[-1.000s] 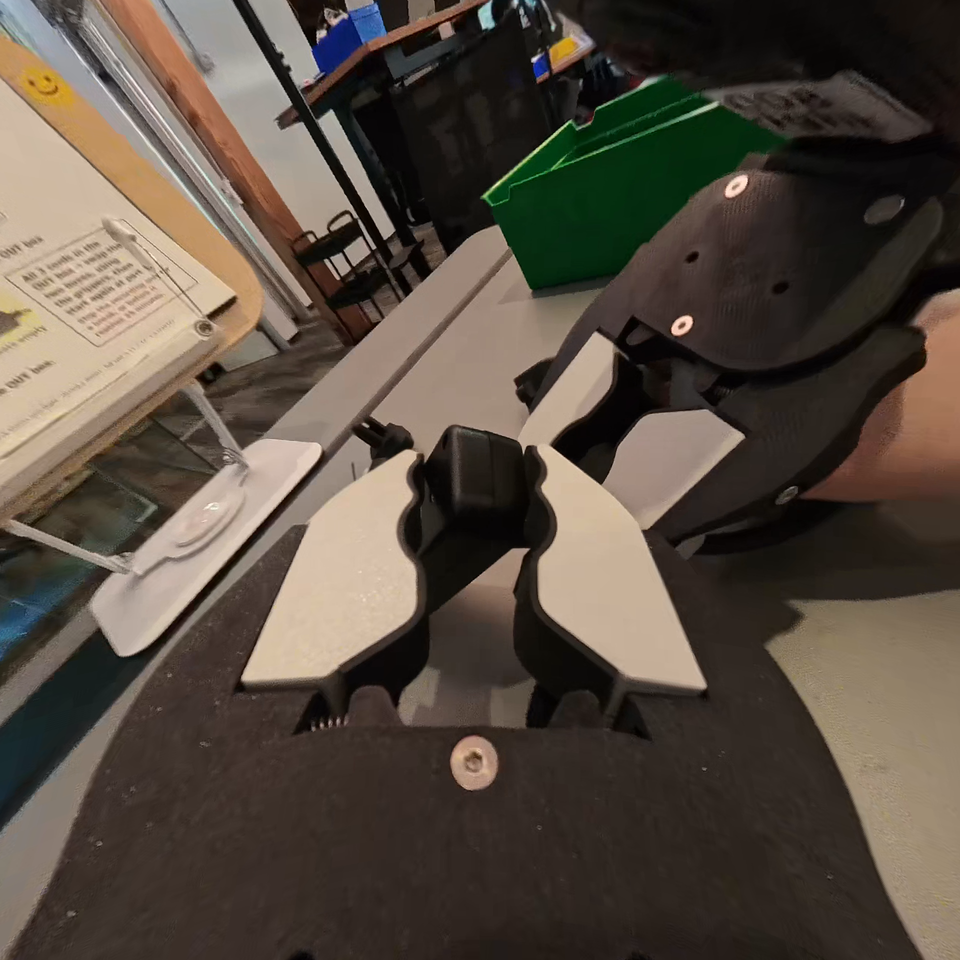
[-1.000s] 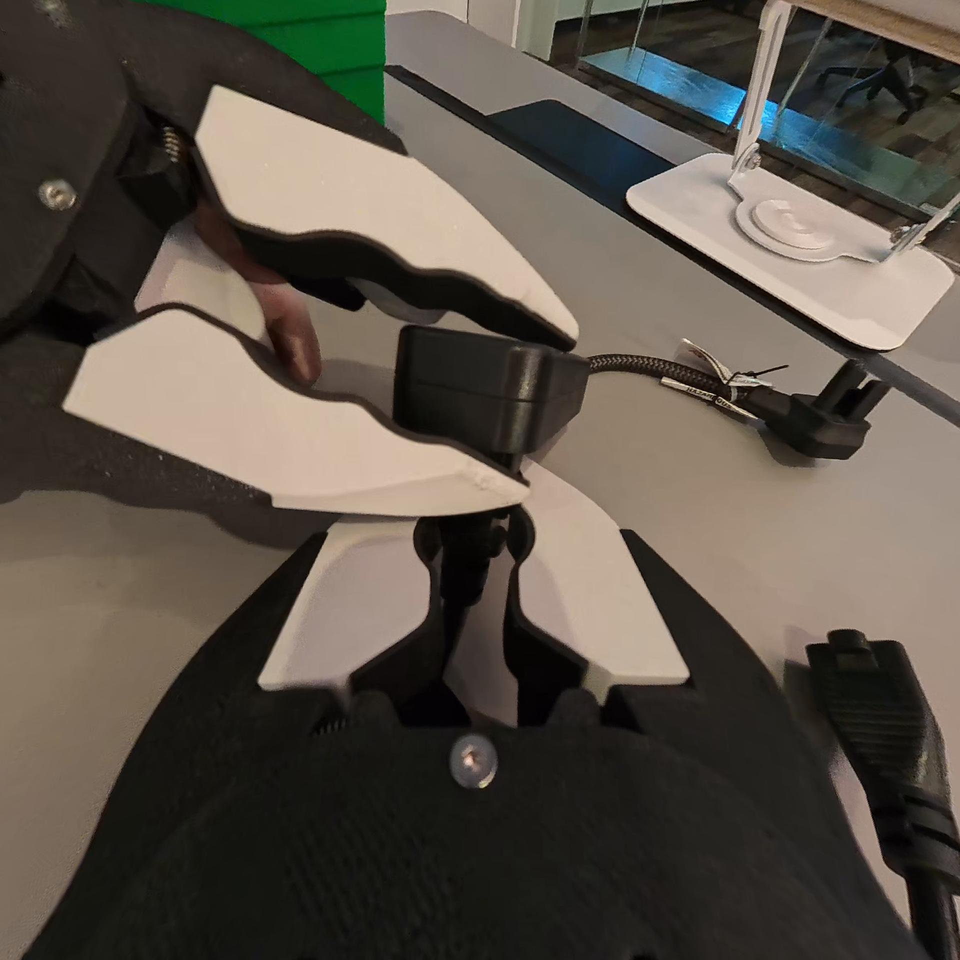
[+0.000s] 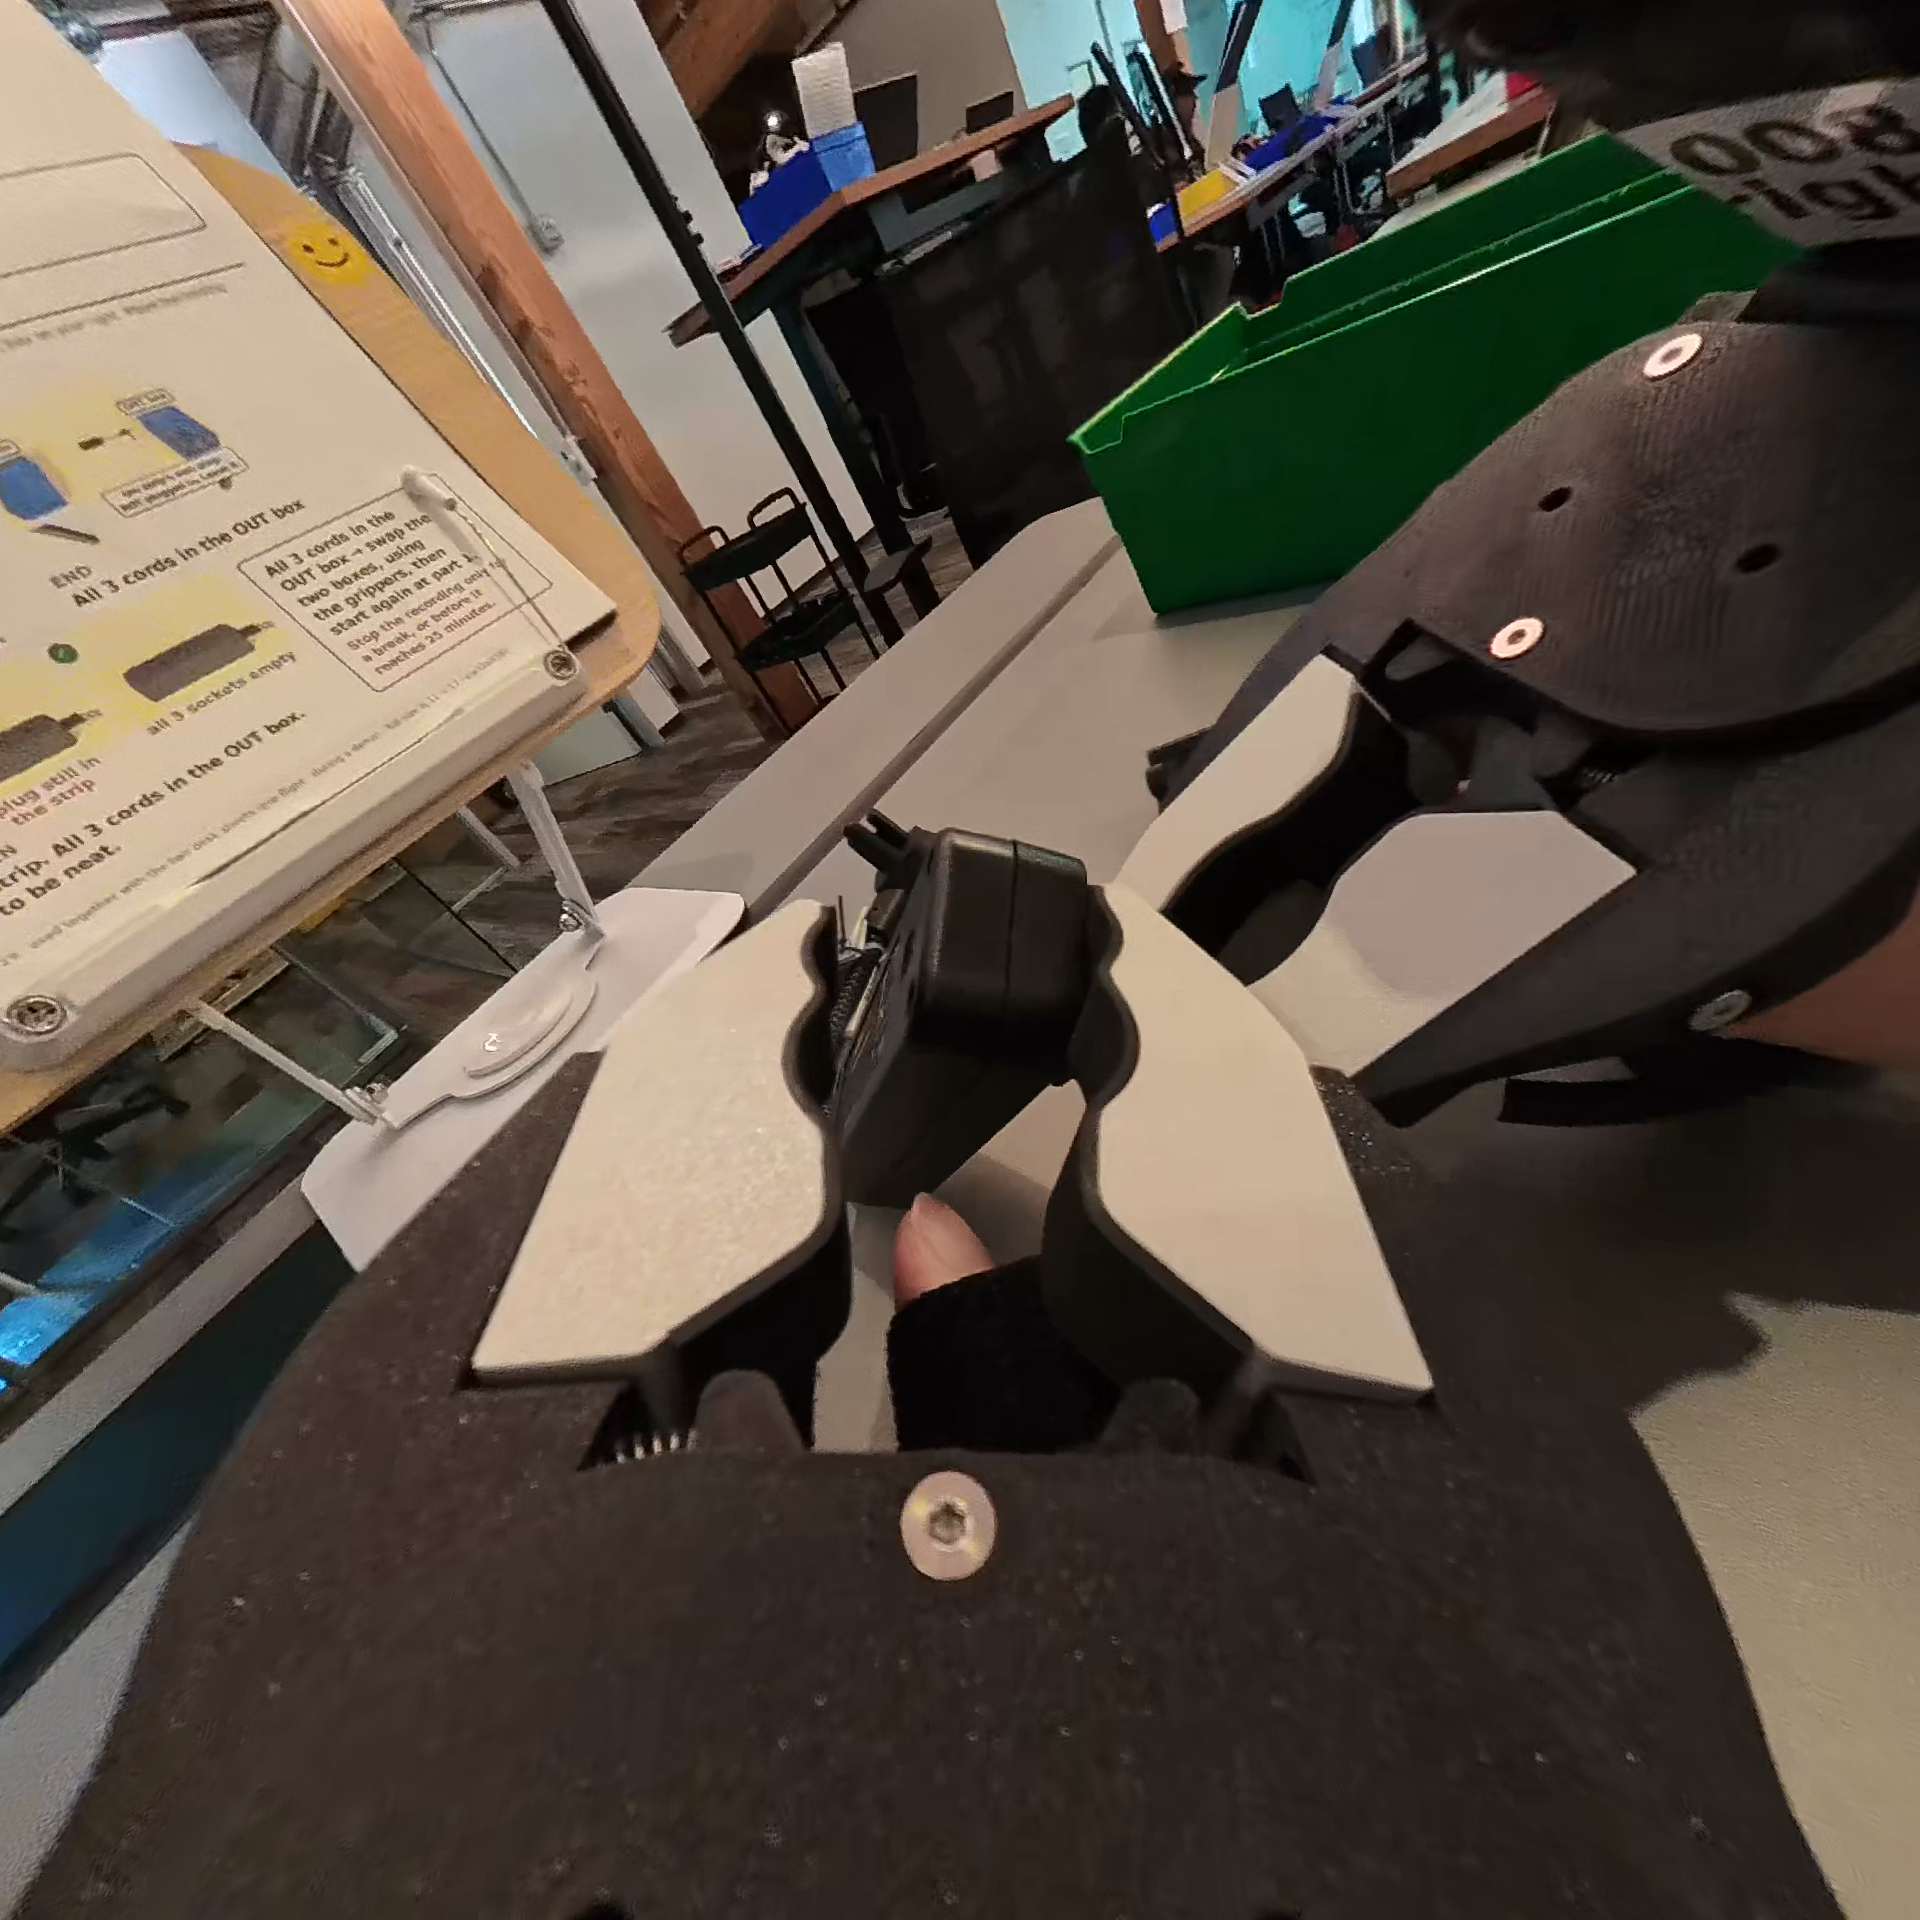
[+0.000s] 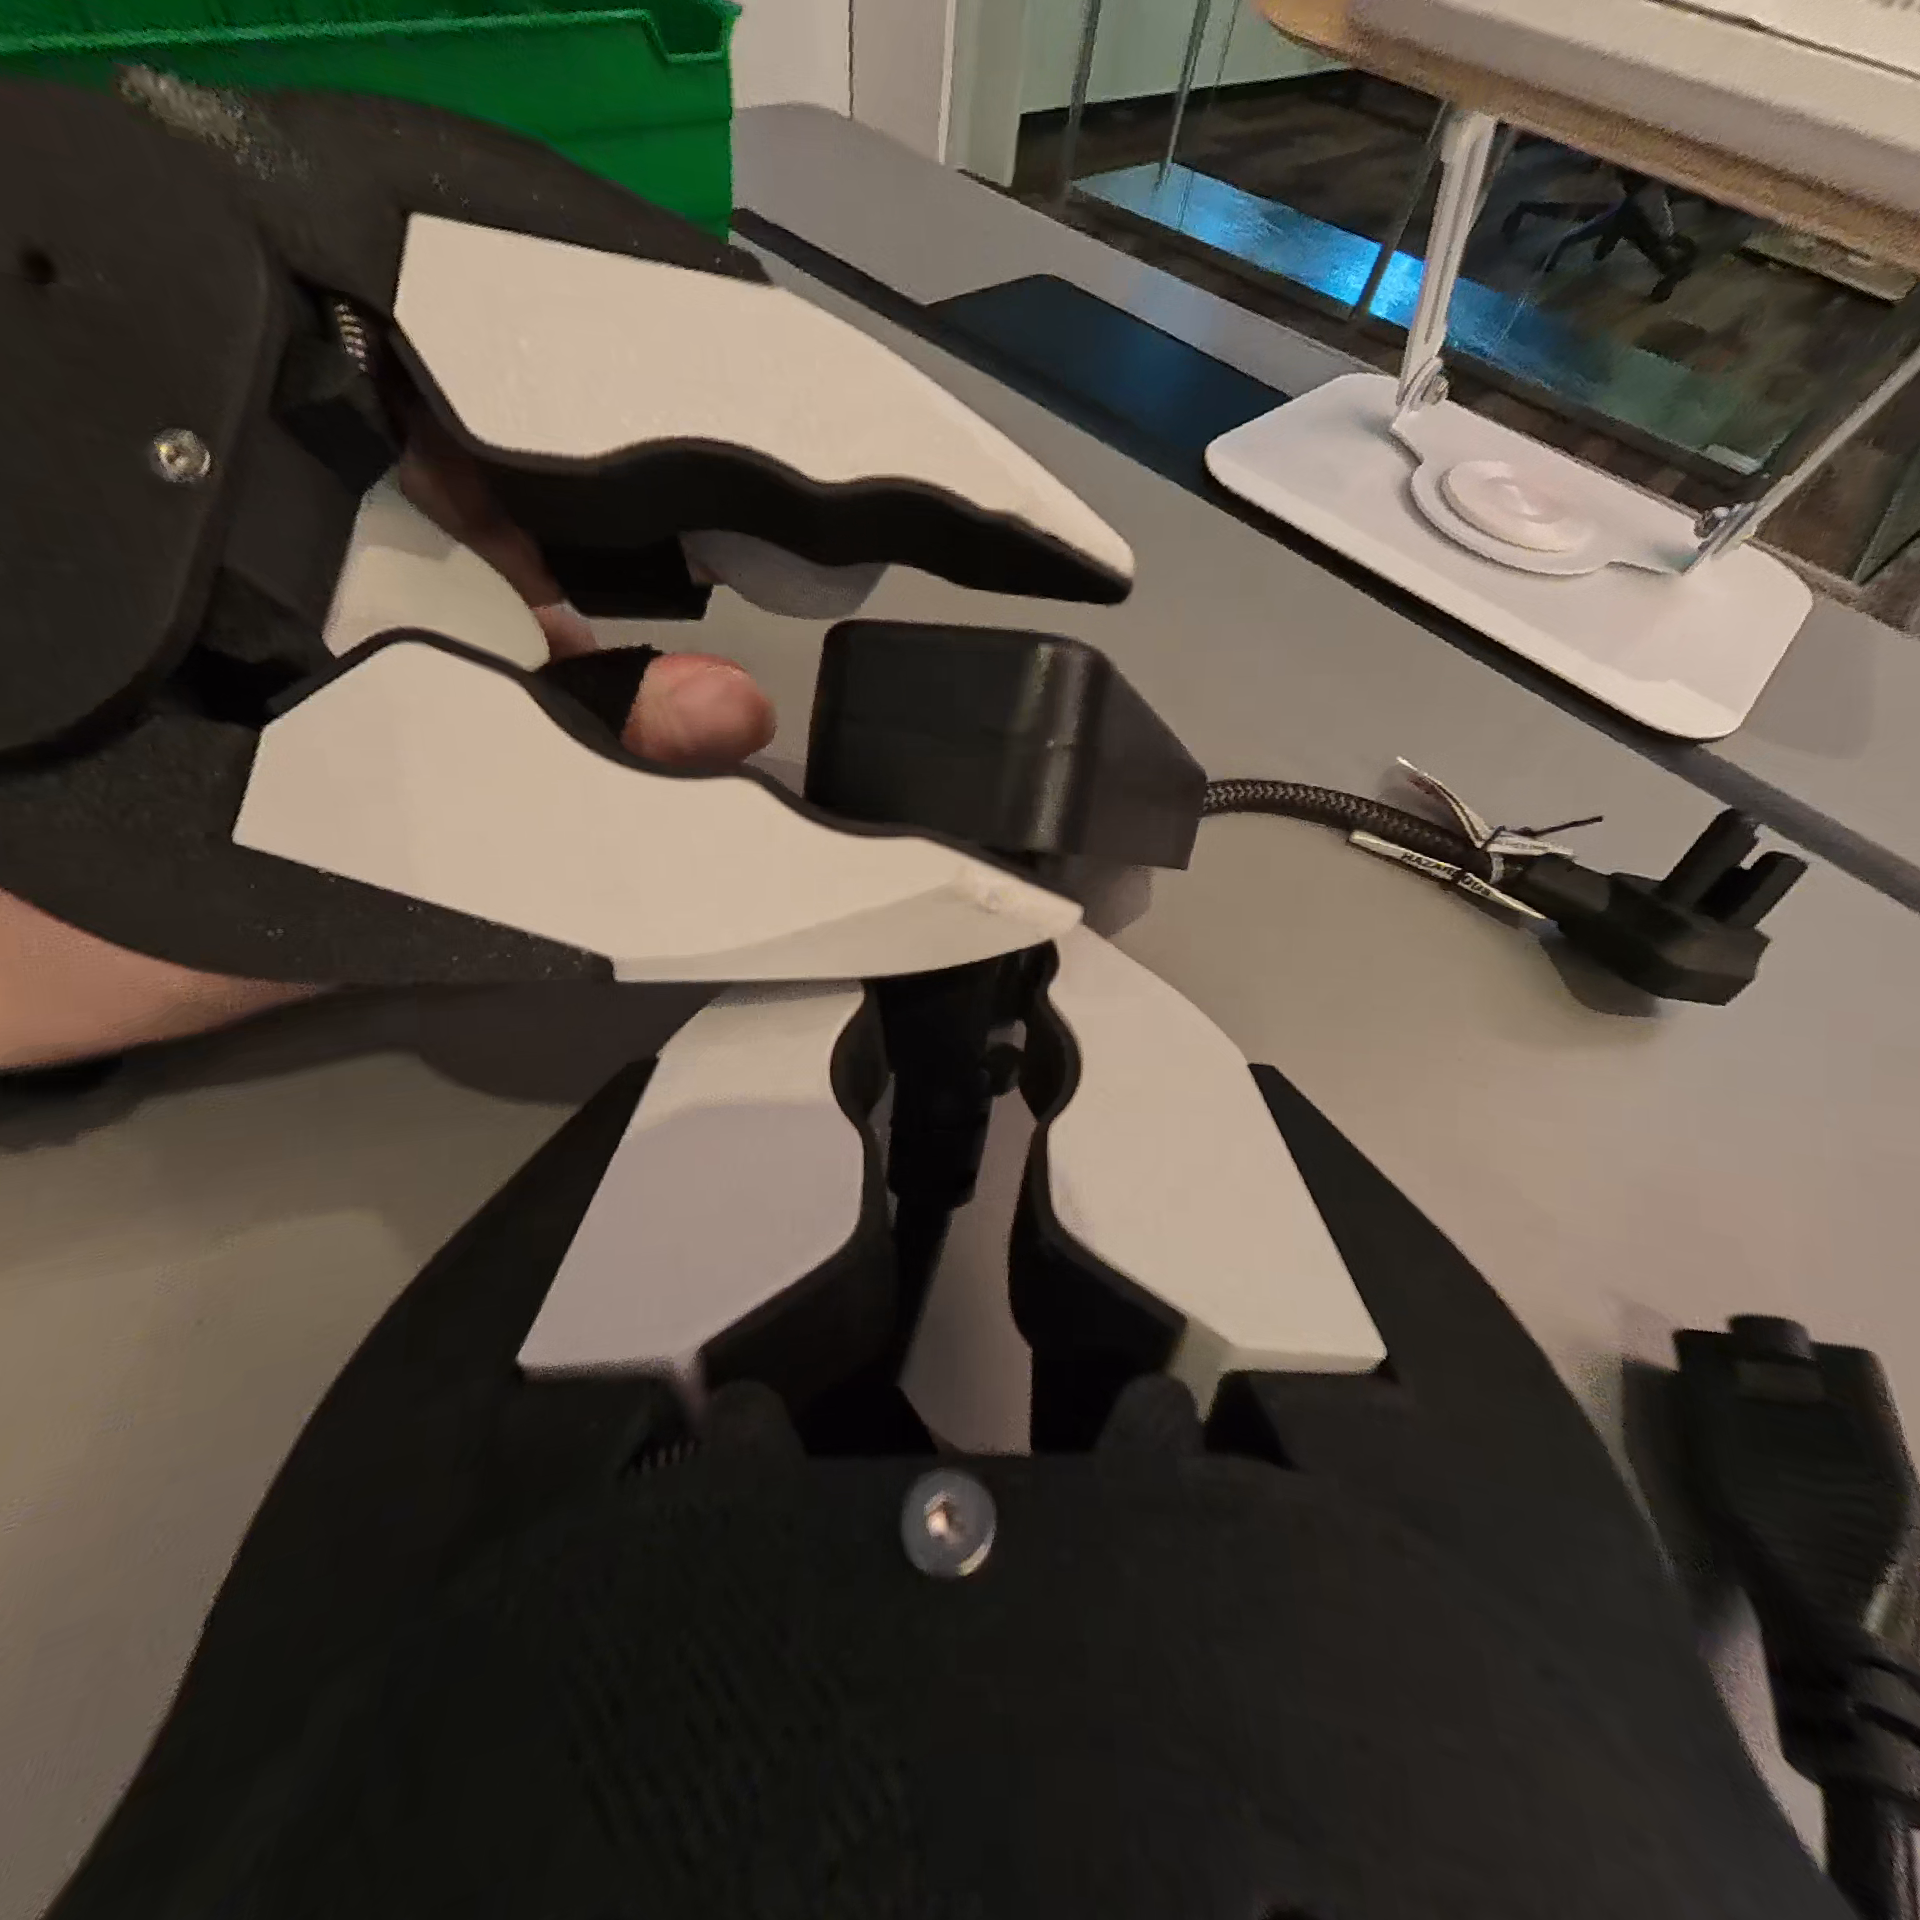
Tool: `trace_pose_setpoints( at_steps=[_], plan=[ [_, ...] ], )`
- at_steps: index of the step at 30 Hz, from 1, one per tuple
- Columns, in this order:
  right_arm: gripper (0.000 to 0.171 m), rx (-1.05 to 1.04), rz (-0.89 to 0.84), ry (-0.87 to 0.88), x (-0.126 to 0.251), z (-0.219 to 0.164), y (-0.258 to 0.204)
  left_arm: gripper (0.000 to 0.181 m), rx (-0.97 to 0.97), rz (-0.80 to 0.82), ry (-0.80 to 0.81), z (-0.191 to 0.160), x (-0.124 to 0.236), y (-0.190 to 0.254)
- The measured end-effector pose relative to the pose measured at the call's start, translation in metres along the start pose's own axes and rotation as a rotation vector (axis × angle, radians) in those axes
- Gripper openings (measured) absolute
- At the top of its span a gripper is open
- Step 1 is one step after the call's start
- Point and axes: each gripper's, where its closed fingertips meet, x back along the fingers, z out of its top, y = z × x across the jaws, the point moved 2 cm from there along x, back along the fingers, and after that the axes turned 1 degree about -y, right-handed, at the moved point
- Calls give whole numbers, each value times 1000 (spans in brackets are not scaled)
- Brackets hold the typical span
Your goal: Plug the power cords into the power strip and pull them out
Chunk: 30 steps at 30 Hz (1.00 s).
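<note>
Two grippers meet over the grey table (image 4: pixel 1351 1091) right now, and both are on the same black power strip (image 3: pixel 966 997). My left gripper (image 3: pixel 961 1029) has its white fingers (image 3: pixel 686 1122) closed in on the strip's two flanks, pinching it, and the block stands tilted between them, off the tabletop. From my right wrist view I see that same left gripper (image 4: pixel 1060 727) coming in from nine o'clock, the power strip (image 4: pixel 987 758) resting on its lower finger while the upper finger shows a sliver of space above the block. A gloved fingertip (image 4: pixel 696 712) sits just behind the strip.

My right gripper (image 4: pixel 956 1070) is nearly shut, its tips clamped on a black power cord plug (image 4: pixel 930 1122) that runs up under the strip; whether the plug is seated in a socket I cannot tell, since the left finger hides the joint.

A braided cable (image 4: pixel 1288 810) leaves the strip toward three o'clock, ending in a black angled plug (image 4: pixel 1662 935) lying on the table. At five o'clock another black power cord (image 4: pixel 1818 1558) lies beside my right gripper. A green bin (image 3: pixel 1403 436) sits at one o'clock in my left view, and a white stand (image 4: pixel 1507 561) carries an instruction board (image 3: pixel 260 623) at ten o'clock.
</note>
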Motion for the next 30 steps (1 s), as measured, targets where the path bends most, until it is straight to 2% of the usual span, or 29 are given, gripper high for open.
trace_pose_setpoints(
  at_steps=[4,12,14,16,18,21,22,24,25,27,28,29,30],
  plan=[
    [21,5,-36,7,-1,2,0,45,15,8,3,-1,1,-3],
    [25,143,-18,23,-3,2,-10,52,87,-37,19,-7,11,-6],
    [26,209,-15,18,-2,0,-14,51,123,-4,29,-7,16,-16],
    [26,322,-33,-3,-1,-4,-21,51,170,-61,57,-9,22,-20],
    [26,253,-54,-6,-2,-2,-23,32,73,-79,37,-5,21,-11],
    [22,-16,77,12,0,-1,-22,33,79,-58,25,-3,15,-6],
    [25,-96,131,12,2,-1,-23,33,77,-75,14,-4,12,-3],
    [41,-207,168,-10,4,0,-23,34,80,-86,-8,-6,7,1],
    [47,-209,141,-27,4,1,-22,34,84,-82,-12,-5,5,2],
    [46,-103,25,-70,-1,0,-18,33,72,-72,-30,-4,4,3],
    [41,-32,-29,-100,-2,-3,-15,33,64,-73,-36,-5,6,3],
    [27,4,-54,-112,-3,-3,-11,33,67,-75,-35,-5,7,3],
    [24,-7,-38,-102,-3,-3,-11,33,81,-73,-40,-5,7,3]
  ],
)
